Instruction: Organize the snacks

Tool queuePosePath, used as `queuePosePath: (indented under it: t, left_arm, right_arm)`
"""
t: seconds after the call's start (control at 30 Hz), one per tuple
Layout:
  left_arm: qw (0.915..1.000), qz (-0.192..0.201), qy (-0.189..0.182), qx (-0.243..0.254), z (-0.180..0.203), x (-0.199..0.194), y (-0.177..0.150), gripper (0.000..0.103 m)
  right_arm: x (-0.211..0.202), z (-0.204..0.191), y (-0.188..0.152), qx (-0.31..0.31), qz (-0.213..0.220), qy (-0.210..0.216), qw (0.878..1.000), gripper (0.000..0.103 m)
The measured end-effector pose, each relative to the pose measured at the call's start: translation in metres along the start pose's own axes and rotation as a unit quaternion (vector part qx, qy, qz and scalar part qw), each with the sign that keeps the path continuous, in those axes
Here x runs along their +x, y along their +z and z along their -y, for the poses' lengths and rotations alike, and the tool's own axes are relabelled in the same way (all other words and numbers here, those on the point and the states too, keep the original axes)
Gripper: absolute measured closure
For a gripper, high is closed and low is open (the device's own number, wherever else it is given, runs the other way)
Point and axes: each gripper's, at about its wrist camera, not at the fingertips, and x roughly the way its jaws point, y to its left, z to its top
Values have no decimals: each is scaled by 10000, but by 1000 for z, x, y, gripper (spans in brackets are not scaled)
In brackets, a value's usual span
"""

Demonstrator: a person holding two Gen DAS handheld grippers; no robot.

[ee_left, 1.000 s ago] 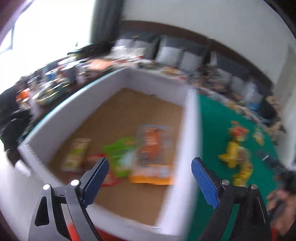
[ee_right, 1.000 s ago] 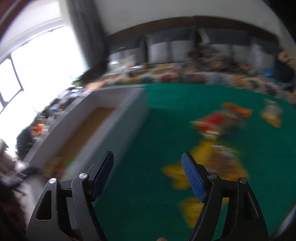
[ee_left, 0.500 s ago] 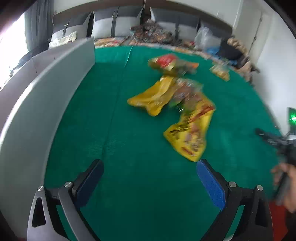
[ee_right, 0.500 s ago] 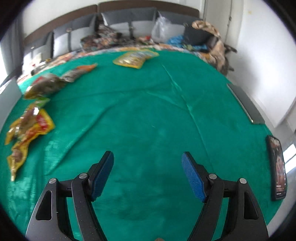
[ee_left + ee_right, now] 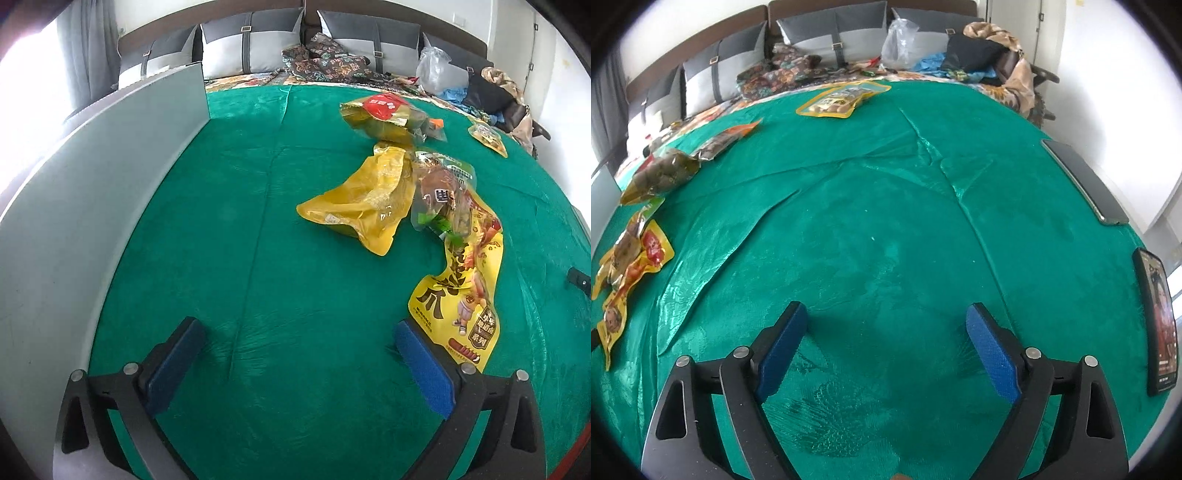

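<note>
While green cloth (image 5: 258,229) fills both views, the grey box wall (image 5: 92,184) runs up the outer side of the left gripper (image 5: 299,343), whose jaws have just been opening and stand wide with nothing between them. Snack packets trail ahead of its right finger: a long yellow pouch (image 5: 461,295) nearest, a crumpled yellow bag (image 5: 365,203) farther. Right gripper (image 5: 886,332), also just spread and empty, has a phone (image 5: 1158,325) outside its right finger and a small packet, possibly nuts (image 5: 838,99), far ahead.

Yellow snack packets (image 5: 369,199) strewn flat on green cloth (image 5: 258,258)
</note>
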Motion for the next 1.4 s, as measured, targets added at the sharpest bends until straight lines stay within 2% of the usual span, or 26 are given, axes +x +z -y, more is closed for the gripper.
queuePosePath:
  t: [1.4]
  left_arm:
    - [10000,5,18,7,0,0,-3,0]
  right_arm:
    - [0,0,0,7,2,1,10000,11]
